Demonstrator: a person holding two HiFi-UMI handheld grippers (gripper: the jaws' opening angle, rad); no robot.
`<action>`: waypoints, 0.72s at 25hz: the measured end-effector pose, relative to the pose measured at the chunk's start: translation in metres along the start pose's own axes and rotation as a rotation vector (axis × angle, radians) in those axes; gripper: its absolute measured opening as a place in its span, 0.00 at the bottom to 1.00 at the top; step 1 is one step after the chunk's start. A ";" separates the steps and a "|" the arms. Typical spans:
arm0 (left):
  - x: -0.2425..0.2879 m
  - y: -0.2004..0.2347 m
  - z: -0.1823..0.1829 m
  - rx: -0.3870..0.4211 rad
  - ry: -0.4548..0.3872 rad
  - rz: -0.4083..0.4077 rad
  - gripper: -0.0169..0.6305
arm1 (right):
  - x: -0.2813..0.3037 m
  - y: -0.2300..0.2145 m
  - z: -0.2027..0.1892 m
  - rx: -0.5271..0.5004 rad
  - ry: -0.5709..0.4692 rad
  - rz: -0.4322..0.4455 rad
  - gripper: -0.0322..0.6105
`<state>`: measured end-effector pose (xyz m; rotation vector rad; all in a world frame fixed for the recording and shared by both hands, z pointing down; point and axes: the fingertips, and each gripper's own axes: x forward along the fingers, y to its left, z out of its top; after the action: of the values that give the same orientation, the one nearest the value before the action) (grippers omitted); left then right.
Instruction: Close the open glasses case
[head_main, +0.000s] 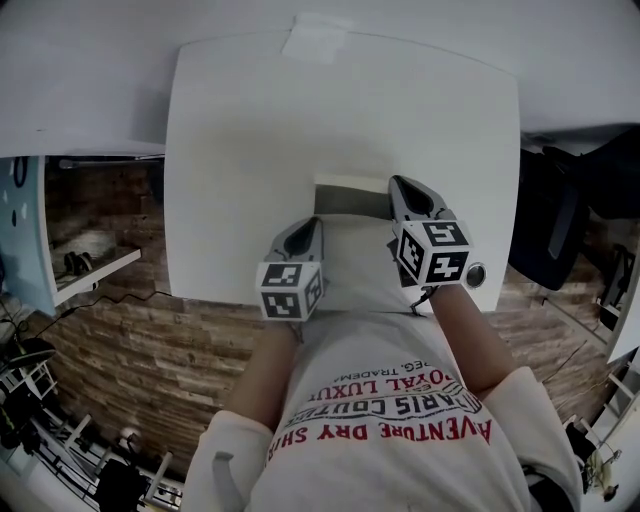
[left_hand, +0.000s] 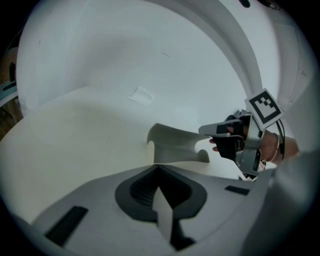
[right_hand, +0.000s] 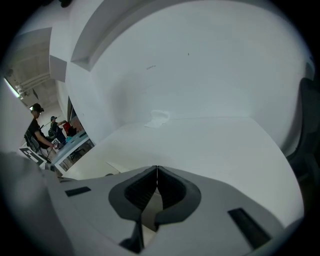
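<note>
The glasses case (head_main: 349, 196) lies open near the front of the white table (head_main: 260, 130), its pale lid raised over a dark inside. My left gripper (head_main: 316, 222) is shut, its tip at the case's front left corner. Shut as well, my right gripper (head_main: 397, 183) has its tip against the case's right end. In the left gripper view the raised lid (left_hand: 172, 142) stands just beyond the shut jaws of the left gripper (left_hand: 159, 169), and the right gripper (left_hand: 220, 130) reaches in from the right. In the right gripper view only the right gripper (right_hand: 157, 170) and bare tabletop show ahead.
A scrap of white paper (head_main: 316, 38) lies at the table's far edge. A small round dark object (head_main: 474, 274) sits at the front right corner. A black chair (head_main: 560, 215) stands to the right and shelving (head_main: 90, 265) to the left. A person (right_hand: 36, 127) stands far off.
</note>
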<state>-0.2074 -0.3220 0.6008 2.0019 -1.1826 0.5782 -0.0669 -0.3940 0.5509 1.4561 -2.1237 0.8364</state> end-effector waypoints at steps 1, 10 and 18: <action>0.000 0.000 -0.001 -0.001 0.001 0.002 0.02 | -0.001 0.001 -0.002 -0.001 -0.001 -0.001 0.07; -0.002 0.003 -0.001 0.009 -0.005 0.016 0.02 | -0.006 0.009 -0.018 -0.035 0.020 0.008 0.07; -0.005 0.003 -0.003 0.032 0.000 0.016 0.02 | -0.012 0.014 -0.028 -0.083 0.006 -0.003 0.07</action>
<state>-0.2130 -0.3179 0.6003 2.0213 -1.1970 0.6091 -0.0753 -0.3629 0.5599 1.4124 -2.1250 0.7413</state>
